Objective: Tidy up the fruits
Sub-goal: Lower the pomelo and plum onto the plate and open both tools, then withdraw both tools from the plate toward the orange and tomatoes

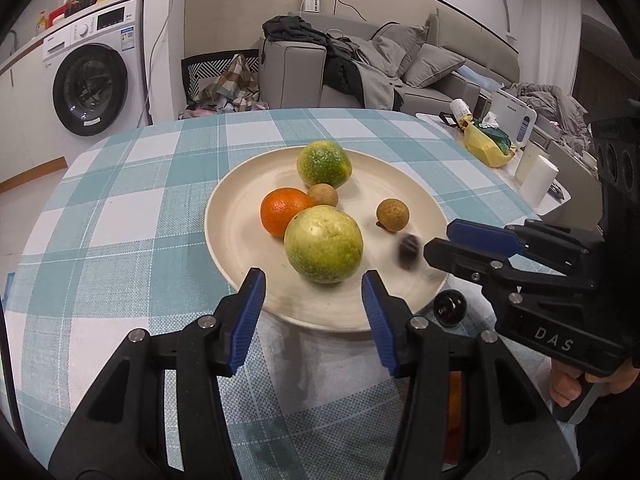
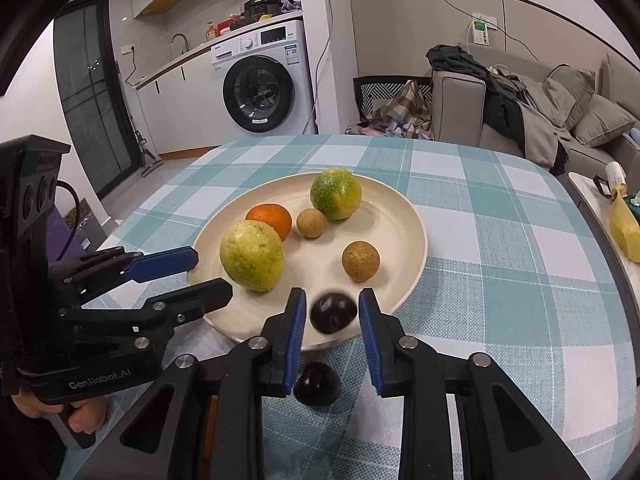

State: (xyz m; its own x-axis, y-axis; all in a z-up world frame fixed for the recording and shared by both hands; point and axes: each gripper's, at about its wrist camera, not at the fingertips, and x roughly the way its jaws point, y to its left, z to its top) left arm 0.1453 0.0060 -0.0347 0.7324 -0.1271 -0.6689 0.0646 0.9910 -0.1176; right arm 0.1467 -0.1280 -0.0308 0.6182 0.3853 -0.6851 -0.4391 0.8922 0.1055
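Observation:
A cream plate (image 1: 240, 236) (image 2: 404, 220) on the checked cloth holds a large yellow-green fruit (image 1: 323, 244) (image 2: 252, 255), an orange (image 1: 282, 211) (image 2: 271, 218), a green citrus (image 1: 324, 164) (image 2: 336, 194) and two brown longans (image 1: 393, 214) (image 2: 360, 260). A dark fruit (image 1: 409, 251) (image 2: 333, 312), blurred, sits at the plate's near rim between my right gripper's open blue pads. My right gripper (image 2: 332, 312) (image 1: 438, 240) is open around it. A second dark fruit (image 2: 317, 385) (image 1: 450, 307) lies on the cloth beside the plate. My left gripper (image 1: 314, 296) (image 2: 212, 276) is open and empty, just short of the large fruit.
The table (image 1: 120, 208) has a teal-and-white checked cloth. A side table at the right holds a yellow bag (image 1: 486, 146), white cups (image 1: 538, 180) and clutter. A washing machine (image 2: 264, 80) and a grey sofa (image 1: 400, 64) stand behind.

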